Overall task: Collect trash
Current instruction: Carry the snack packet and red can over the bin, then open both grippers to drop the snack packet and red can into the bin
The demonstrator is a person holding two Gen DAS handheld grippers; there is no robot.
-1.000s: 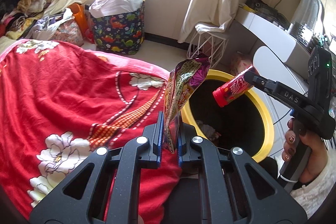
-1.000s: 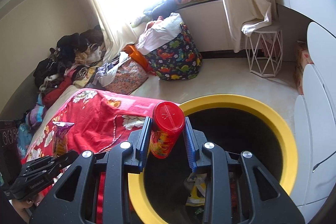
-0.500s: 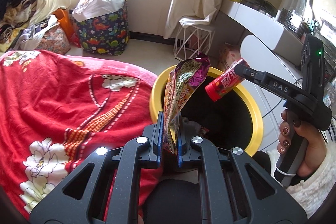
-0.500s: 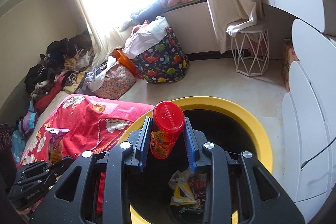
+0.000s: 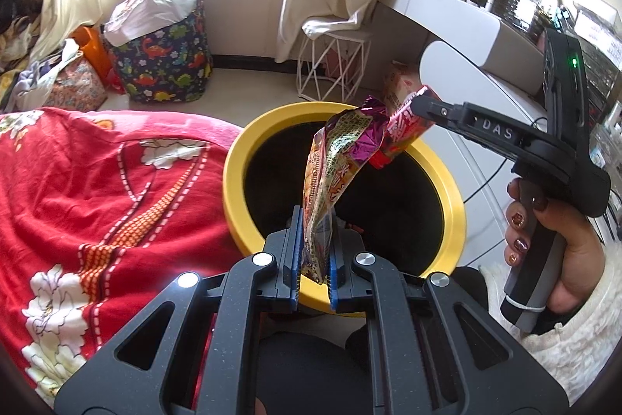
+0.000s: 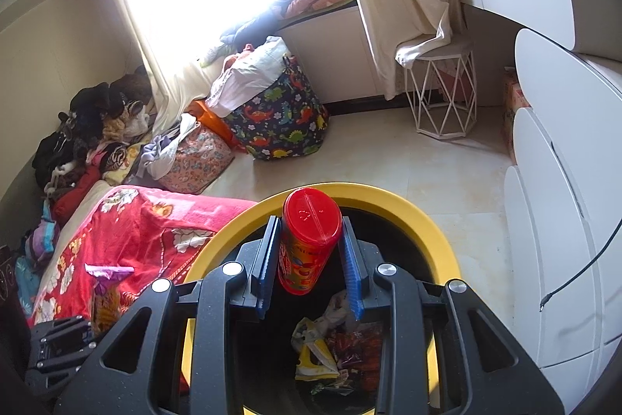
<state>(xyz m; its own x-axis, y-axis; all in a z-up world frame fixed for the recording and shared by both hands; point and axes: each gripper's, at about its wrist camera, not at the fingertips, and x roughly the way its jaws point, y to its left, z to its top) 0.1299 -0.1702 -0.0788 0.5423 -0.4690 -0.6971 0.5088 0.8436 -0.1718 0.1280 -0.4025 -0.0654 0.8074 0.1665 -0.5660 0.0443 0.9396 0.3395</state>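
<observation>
My left gripper point(image 5: 314, 261) is shut on a crinkled purple-and-yellow snack wrapper point(image 5: 337, 158) that stands up from the pads, over the near rim of a yellow-rimmed black trash bin point(image 5: 241, 158). My right gripper point(image 6: 310, 267) is shut on a red snack canister point(image 6: 309, 240) with a red lid, held over the bin's opening point(image 6: 388, 195). From the left wrist view the right gripper point(image 5: 421, 105) and its canister point(image 5: 404, 127) reach in from the right above the bin, a hand point(image 5: 559, 240) on the handle. Wrappers point(image 6: 338, 345) lie at the bin's bottom.
A red flowered blanket point(image 5: 97, 189) covers the bed left of the bin. A white rounded cabinet point(image 6: 563, 220) stands right of it. Across the floor stand a dinosaur-print basket point(image 6: 283, 119), a floral bag point(image 6: 194, 158) and a white wire stool point(image 6: 439, 92) by the curtain.
Both grippers have moved further over the bin; it now fills more of each view, and the trash at its bottom shows. The wrapper and canister stay gripped and now overlap in the left view.
</observation>
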